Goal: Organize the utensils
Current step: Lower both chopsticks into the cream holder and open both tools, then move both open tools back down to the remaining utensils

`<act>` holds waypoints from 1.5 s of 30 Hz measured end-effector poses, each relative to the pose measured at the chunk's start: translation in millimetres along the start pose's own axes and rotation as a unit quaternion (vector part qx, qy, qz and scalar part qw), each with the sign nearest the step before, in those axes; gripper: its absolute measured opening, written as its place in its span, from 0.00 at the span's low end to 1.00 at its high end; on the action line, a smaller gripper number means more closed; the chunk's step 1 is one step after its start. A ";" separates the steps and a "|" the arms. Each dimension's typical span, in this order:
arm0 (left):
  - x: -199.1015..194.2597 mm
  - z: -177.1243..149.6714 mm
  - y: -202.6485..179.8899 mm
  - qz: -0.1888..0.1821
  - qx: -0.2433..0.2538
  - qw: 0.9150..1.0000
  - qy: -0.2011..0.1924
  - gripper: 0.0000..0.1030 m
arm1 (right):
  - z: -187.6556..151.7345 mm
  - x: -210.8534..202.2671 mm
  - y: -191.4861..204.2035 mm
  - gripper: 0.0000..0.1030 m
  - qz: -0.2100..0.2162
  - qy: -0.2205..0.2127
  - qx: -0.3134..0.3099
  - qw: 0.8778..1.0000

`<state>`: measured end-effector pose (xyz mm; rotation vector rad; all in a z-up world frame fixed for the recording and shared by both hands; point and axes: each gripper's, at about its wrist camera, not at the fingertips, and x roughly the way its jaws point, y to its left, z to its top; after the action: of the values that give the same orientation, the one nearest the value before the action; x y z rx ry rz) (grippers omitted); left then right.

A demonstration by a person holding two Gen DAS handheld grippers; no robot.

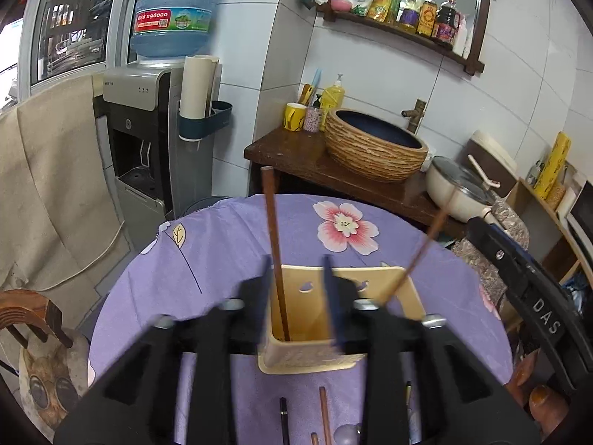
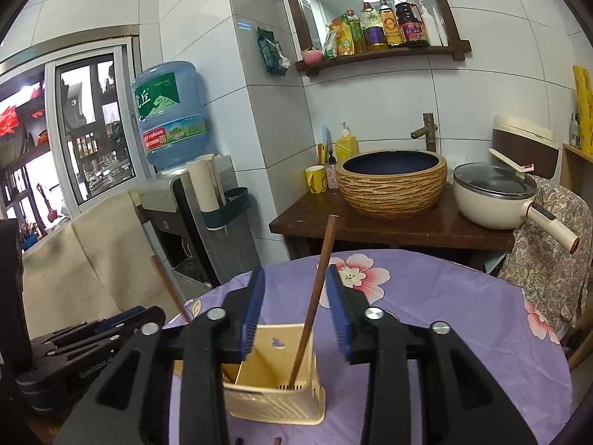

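On the purple flowered tablecloth (image 1: 229, 244), in your left wrist view, the beige plastic utensil holder (image 1: 307, 359) stands just past your left gripper (image 1: 296, 285). Its jaws stand apart, and the fingers (image 1: 335, 304) are smeared by motion blur. A brown chopstick (image 1: 274, 256) stands in the holder's left part, leaning toward 12 o'clock between the two fingers; it looks free of both pads, though the blur makes that hard to be sure of. A second chopstick (image 1: 415, 256) leans out of the holder toward 2 o'clock. At 4 o'clock the black body of your right gripper (image 1: 533, 289) crosses the edge of the view. More utensils (image 1: 324, 415) lie flat on the cloth at 6 o'clock, below the holder. Beyond the table, a ribbed basin (image 1: 374, 148) sits on a dark wooden counter (image 1: 292, 155) at 1 o'clock, and a water dispenser (image 1: 148, 137) stands at 10 o'clock.

In your right wrist view, your right gripper (image 2: 296, 311) hangs over the same holder (image 2: 274, 393), its jaws parted with blue pads (image 2: 339, 315) facing each other. A brown chopstick (image 2: 315, 296) rises from the holder's right compartment toward 12 o'clock, passing between the pads with a gap on each side. Your left gripper (image 2: 89, 337) lies at 9 o'clock, with the other chopstick (image 2: 170, 289) slanting beside it. A cream pot (image 2: 493, 196) sits at 2 o'clock on the counter (image 2: 370, 230).
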<state>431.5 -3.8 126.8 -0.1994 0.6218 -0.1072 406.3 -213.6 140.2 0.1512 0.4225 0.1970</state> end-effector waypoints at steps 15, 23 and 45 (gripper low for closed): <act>-59.7 -130.0 20.8 -0.005 0.031 0.999 0.034 0.74 | -123.6 -60.8 -20.4 0.45 0.008 0.120 -0.052 0.991; -55.2 -195.9 36.9 0.000 0.016 0.995 0.096 0.74 | -187.5 -72.5 -29.3 0.45 0.043 0.189 -0.028 0.981; -31.9 -229.4 26.3 0.005 0.027 0.990 0.137 0.63 | -194.1 -20.5 -64.2 0.24 -0.081 0.232 0.047 0.968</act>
<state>272.0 -8.2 -43.0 -0.1301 0.8920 -0.1437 316.6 -260.1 -38.7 0.1636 0.9089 0.0486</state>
